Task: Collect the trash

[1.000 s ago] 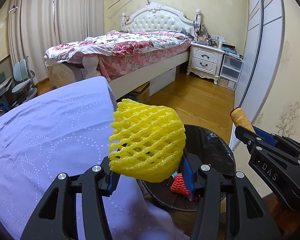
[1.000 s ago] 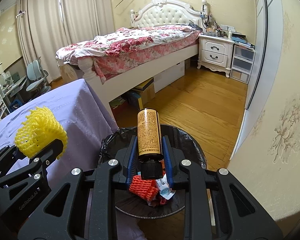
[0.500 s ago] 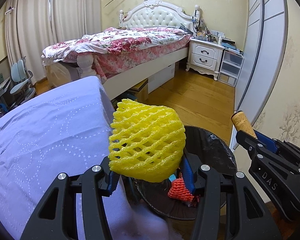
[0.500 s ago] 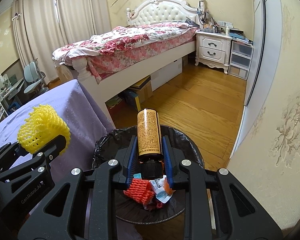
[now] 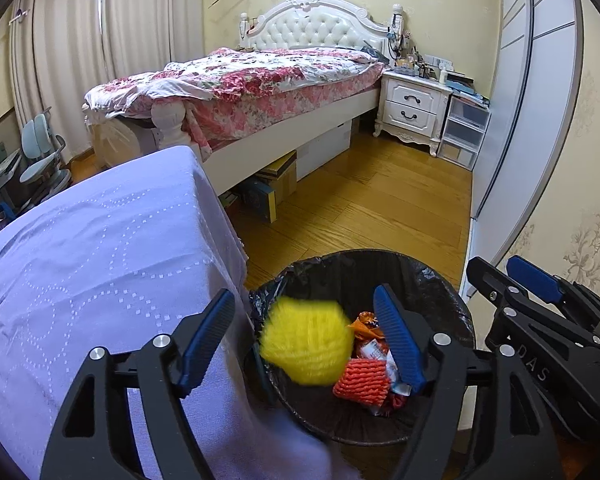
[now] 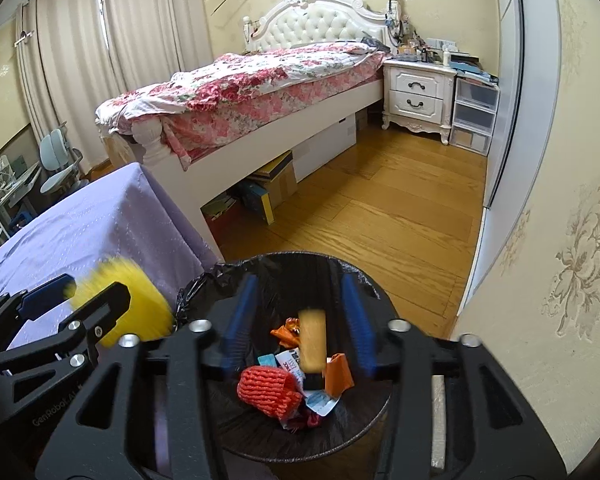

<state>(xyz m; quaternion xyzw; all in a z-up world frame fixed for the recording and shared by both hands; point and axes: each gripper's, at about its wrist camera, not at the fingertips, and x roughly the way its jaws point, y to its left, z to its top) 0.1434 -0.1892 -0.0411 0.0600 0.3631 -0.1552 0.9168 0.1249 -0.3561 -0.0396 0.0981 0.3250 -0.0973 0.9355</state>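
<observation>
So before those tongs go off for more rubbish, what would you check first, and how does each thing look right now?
1. Left tongs let go: ok, jaws opening, pads clear of the yellow foam net.
2. Net over the bin: ok, it is blurred, mid-drop above the opening.
3. Right tongs let go: ok, jaws opening, the bottle is loose between them.
4. Bottle headed into the bin: ok, it is above the orange net.
5. Both pieces landed: cannot tell.
6. Bin liner in place: ok.
</observation>
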